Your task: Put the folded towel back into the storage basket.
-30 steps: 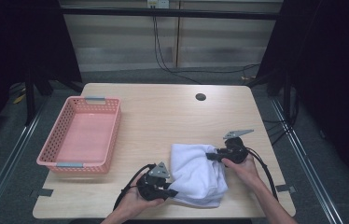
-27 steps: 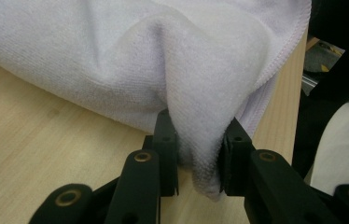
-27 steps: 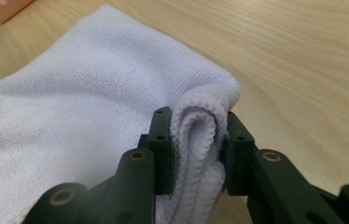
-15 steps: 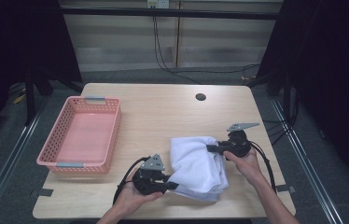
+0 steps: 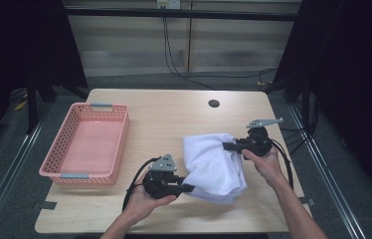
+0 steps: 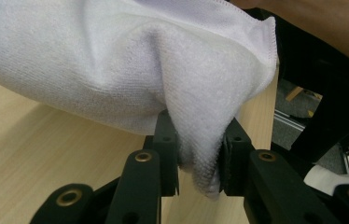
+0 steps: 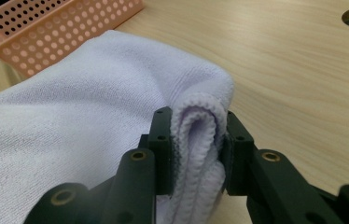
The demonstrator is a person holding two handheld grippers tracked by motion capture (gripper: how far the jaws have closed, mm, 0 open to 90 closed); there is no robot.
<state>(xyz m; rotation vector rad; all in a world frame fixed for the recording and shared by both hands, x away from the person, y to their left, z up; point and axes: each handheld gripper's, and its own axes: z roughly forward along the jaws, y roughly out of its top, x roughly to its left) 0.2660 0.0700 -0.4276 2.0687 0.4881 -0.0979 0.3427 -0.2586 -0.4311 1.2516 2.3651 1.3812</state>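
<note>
While pink basket (image 5: 87,149) sits bare, 2 grippers clamp white towel (image 5: 214,164)

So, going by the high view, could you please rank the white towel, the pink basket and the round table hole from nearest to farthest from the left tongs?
1. White towel: gripped in the left tongs.
2. Pink basket: to their left.
3. Round table hole: far edge.

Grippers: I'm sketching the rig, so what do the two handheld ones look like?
Both the left gripper and right gripper are black, each topped by a grey three-cornered plate and trailing a black cable. Close up, the jaws are blocky black links with brass-coloured pivots. The forearms are bare.
</note>
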